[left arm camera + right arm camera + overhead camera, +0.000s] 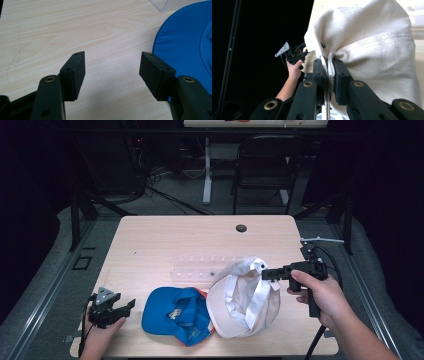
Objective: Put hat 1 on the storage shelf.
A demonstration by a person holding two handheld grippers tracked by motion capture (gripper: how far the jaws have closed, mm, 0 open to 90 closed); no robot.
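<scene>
A cream-white cap (245, 295) lies upside down at the table's front right, its far rim lifted. My right gripper (264, 274) is shut on that rim; in the right gripper view the cream fabric (372, 42) is pinched between the two black jaws of my right gripper (329, 75). A blue cap (175, 315) lies upside down to the left of the white one, touching it. My left gripper (125, 312) rests at the front left corner, open and empty; in the left gripper view my left gripper (112, 72) stands over bare wood with the blue cap (185, 50) at the right.
A clear plastic rack (200, 268) lies on the light wooden table (165, 240) behind the caps. A dark round hole (241, 228) sits near the far edge. A black chair (265, 165) and a table leg (207, 170) stand beyond the table.
</scene>
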